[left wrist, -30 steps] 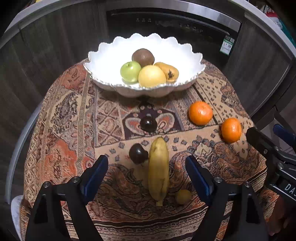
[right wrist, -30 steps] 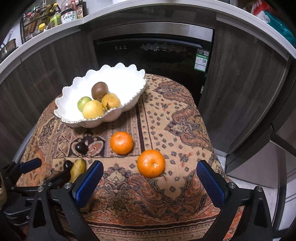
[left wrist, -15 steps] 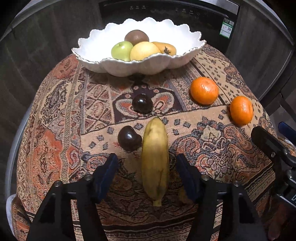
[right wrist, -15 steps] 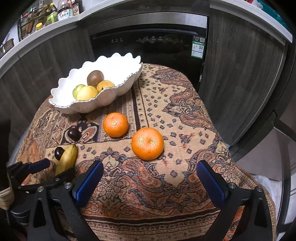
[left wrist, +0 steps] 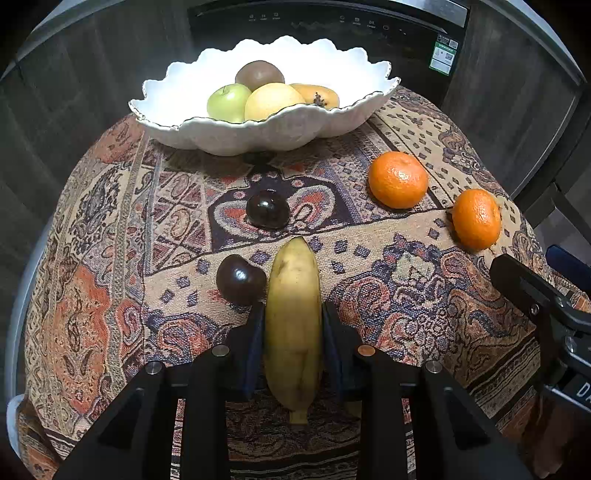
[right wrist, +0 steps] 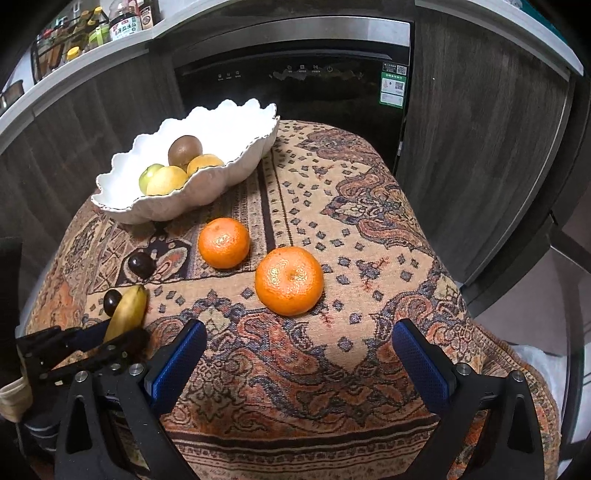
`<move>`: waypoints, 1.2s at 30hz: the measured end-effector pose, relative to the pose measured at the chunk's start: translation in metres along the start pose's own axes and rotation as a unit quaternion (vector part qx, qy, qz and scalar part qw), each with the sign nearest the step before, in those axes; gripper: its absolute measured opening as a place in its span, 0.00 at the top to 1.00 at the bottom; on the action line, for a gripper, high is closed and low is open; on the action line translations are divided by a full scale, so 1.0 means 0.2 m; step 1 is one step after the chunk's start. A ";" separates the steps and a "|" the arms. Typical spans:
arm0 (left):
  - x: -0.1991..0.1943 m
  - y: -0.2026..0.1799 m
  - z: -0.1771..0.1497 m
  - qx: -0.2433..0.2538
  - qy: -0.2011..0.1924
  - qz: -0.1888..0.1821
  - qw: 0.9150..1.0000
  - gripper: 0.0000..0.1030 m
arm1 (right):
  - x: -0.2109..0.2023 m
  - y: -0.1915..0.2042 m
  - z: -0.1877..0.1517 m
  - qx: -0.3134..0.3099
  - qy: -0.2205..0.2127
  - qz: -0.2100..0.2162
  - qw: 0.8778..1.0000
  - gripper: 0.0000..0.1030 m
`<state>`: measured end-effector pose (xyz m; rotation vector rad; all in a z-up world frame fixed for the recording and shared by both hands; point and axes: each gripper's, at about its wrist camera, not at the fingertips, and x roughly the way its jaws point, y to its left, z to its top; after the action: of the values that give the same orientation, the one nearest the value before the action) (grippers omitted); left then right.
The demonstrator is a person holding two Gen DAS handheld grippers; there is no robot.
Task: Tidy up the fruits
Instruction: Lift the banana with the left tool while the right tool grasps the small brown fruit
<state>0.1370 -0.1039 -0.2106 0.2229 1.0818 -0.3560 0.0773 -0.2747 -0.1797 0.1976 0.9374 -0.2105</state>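
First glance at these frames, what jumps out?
The left gripper shut on the banana at the near edge of the patterned cloth. Next, the white scalloped bowl at the far side, holding four fruits, and two oranges loose ahead of the open right gripper.

Patterned tablecloth covers the table ahead of me; black dishwasher behind it. Bottles on counter, far left.
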 end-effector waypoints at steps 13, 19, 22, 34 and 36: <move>-0.16 0.03 -0.04 0.002 -0.023 -0.005 1.000 0.71 | -0.04 0.03 -0.01 -0.007 -0.007 0.005 1.000 0.01; -0.25 0.12 -0.05 -0.003 -0.041 0.003 0.999 0.71 | -0.07 0.13 -0.02 -0.030 -0.004 0.019 0.999 0.01; -0.27 0.19 -0.09 -0.011 -0.039 0.002 0.999 0.71 | -0.08 0.21 -0.04 -0.050 0.000 0.024 0.998 0.01; -0.31 0.42 -0.24 -0.062 -0.034 -0.011 0.997 0.71 | -0.09 0.51 -0.13 -0.134 0.023 0.050 0.989 0.06; -0.30 0.45 -0.25 -0.073 -0.030 -0.008 0.997 0.71 | -0.07 0.54 -0.14 -0.143 0.032 0.053 0.988 0.11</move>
<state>0.1046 0.0064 -0.1800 0.0735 1.0461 -0.2952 0.0752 -0.1613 -0.1760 -0.0115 1.0070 0.0309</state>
